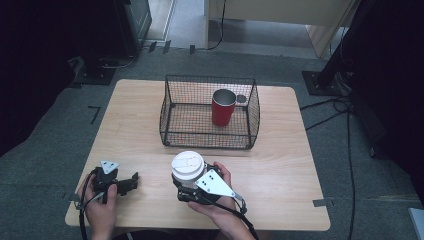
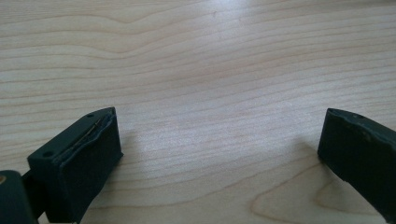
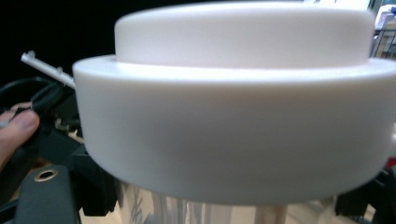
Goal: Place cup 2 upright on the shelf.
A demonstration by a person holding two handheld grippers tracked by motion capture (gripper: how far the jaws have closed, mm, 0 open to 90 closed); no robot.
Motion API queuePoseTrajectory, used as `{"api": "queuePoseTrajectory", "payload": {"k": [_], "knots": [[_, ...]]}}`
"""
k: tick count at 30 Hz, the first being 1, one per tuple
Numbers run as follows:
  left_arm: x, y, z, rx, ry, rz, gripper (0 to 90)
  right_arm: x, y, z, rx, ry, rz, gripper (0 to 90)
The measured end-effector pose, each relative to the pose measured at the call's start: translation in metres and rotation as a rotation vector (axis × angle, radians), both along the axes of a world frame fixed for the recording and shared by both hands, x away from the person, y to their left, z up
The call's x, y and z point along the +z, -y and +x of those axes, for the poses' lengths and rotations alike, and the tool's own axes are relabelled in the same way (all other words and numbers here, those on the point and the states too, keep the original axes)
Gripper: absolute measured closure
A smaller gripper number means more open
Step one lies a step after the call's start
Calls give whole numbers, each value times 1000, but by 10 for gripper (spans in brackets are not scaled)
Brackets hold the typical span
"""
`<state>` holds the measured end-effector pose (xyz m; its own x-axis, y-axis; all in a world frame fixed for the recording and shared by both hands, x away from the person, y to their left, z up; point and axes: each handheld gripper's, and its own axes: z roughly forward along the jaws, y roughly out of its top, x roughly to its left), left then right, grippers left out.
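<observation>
Hiding right gripper [image 1: 186,192] jaws, white-lidded cup [image 1: 188,167], grip unclear; left gripper [image 1: 131,182] spread.

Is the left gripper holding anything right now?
No, the left gripper has its jaws spread wide apart with only bare wooden table between them.

No text, label, brand, number or sign can be read anywhere in these views. The white lid [image 1: 188,165] carries faint moulded marks on its top, too small to make out as letters. The red cup [image 1: 223,107] in the wire basket [image 1: 172,105] has a plain side with no print showing, and the wood of the desk [image 1: 280,160] bears only its grain.
</observation>
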<state>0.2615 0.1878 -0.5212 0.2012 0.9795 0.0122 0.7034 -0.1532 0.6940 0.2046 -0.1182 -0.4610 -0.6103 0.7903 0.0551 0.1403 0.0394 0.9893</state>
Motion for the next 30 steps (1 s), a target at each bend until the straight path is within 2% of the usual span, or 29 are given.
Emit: {"api": "queuePoseTrajectory", "payload": {"k": [8, 20, 30], "knots": [[0, 0, 0, 0, 0, 0, 0, 27, -1, 13, -22, 42, 24, 161], [0, 0, 0, -2, -2, 2, 0, 68, -9, 41, -46, 124, 58, 162], [0, 0, 0, -2, -3, 2, 0, 92, -19, 66, -79, 160, 78, 161]]}}
